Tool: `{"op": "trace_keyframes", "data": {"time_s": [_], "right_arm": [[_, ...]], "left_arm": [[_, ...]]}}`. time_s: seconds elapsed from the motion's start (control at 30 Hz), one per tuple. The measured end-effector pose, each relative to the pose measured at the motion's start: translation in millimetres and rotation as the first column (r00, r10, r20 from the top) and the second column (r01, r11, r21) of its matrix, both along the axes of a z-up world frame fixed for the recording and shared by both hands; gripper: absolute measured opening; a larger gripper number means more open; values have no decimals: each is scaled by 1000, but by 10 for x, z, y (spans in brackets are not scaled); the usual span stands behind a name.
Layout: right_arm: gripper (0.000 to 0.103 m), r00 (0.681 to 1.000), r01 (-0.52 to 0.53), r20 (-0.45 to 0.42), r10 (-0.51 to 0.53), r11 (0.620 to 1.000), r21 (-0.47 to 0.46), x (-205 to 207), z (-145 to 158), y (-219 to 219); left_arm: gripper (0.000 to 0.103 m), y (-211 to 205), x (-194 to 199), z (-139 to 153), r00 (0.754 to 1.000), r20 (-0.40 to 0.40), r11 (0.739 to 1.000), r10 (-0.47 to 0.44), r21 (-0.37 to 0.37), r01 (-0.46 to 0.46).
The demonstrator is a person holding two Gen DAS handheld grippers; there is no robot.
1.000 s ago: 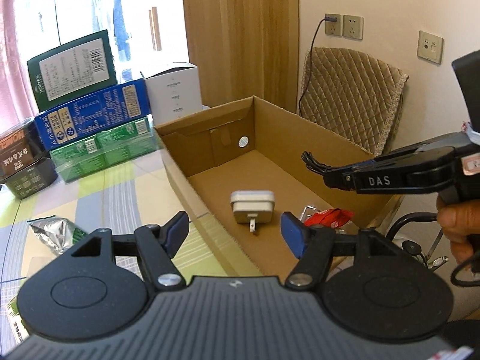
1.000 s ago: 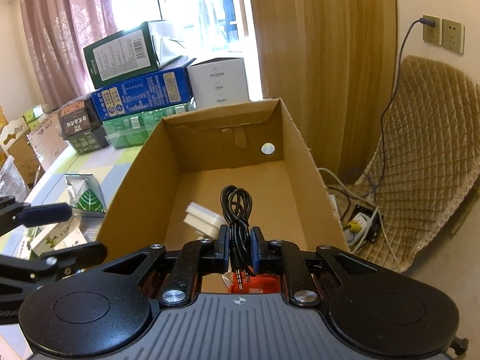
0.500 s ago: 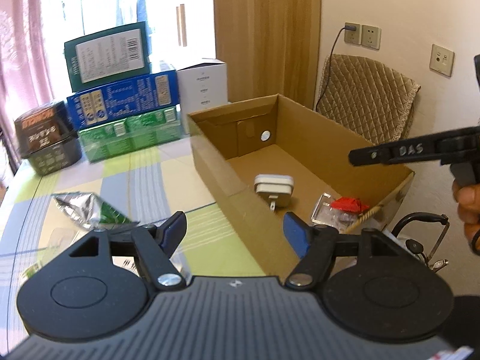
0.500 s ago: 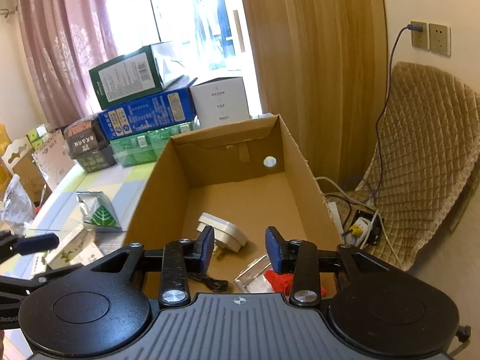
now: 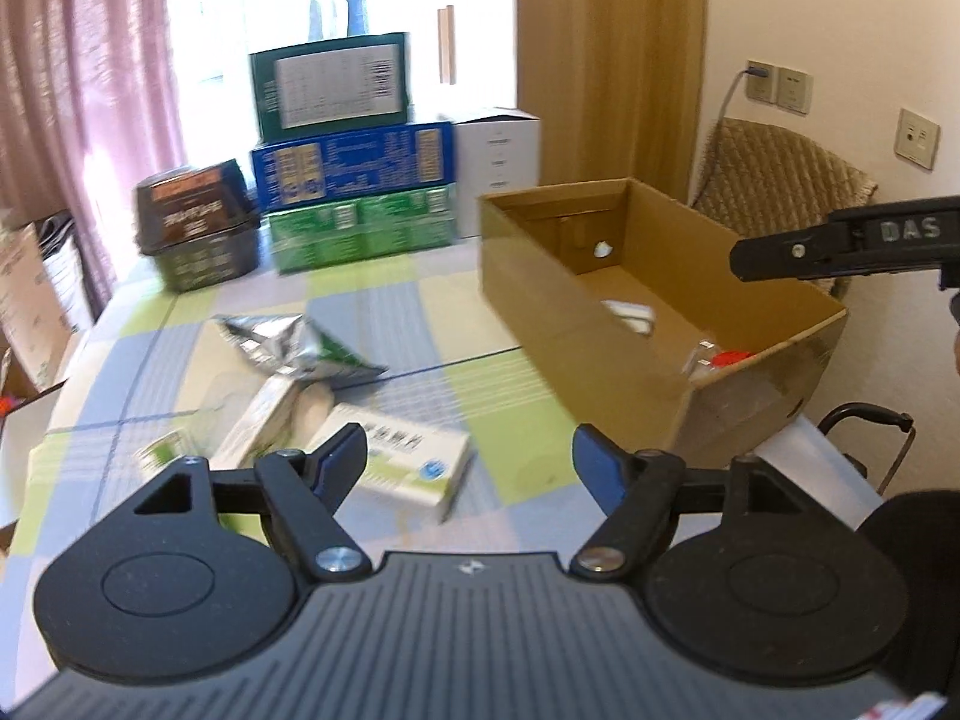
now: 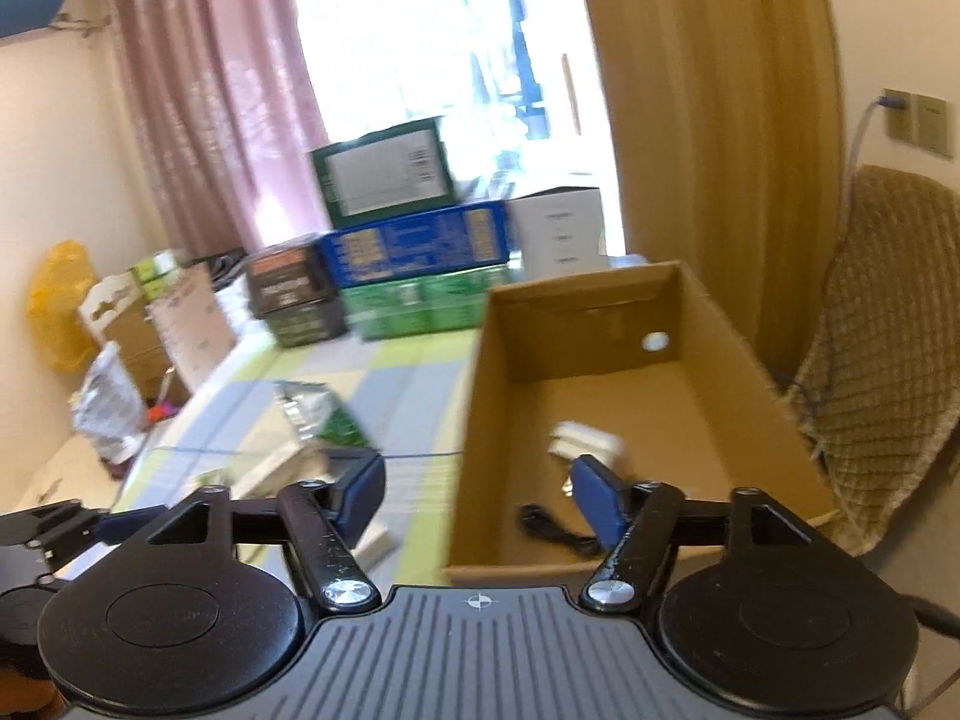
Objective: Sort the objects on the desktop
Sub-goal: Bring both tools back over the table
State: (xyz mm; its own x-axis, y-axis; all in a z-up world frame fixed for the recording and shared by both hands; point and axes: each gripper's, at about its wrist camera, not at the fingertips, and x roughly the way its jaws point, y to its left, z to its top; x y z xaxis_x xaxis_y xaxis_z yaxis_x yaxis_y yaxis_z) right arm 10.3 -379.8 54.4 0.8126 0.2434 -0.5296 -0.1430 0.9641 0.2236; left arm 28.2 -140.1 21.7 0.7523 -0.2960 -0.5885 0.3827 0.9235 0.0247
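Left wrist view: left gripper, blue-padded fingers spread wide and empty, hangs over the near part of the checked green-and-white tablecloth; the flat white-and-green carton lies just below it, near the crumpled silver-green foil pouch, so the sound move is probably to come down square across the carton's short sides, then carry it right to the open brown cardboard box; "DAS" reads on the right tool's black arm, other labels blurred. Right wrist view: right gripper, fingers likewise spread and empty, sits above the box's near wall, with the white plug adapter and coiled black cable on its floor.

"DAS" on the right claw's black arm
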Motion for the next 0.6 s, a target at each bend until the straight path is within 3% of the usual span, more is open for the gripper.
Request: {"op": "trace_keyframes", "data": {"time_s": [0.2, 0.6], "right_arm": [[92, 995, -99, 9, 99, 995, -3, -148, -21, 452], [98, 980, -199, -16, 199, 980, -4, -118, -176, 980]], "left_arm": [[77, 408, -157, -3, 996, 2, 996, 87, 13, -87], [91, 1156, -208, -79, 973, 11, 971, 232, 63, -232]]}}
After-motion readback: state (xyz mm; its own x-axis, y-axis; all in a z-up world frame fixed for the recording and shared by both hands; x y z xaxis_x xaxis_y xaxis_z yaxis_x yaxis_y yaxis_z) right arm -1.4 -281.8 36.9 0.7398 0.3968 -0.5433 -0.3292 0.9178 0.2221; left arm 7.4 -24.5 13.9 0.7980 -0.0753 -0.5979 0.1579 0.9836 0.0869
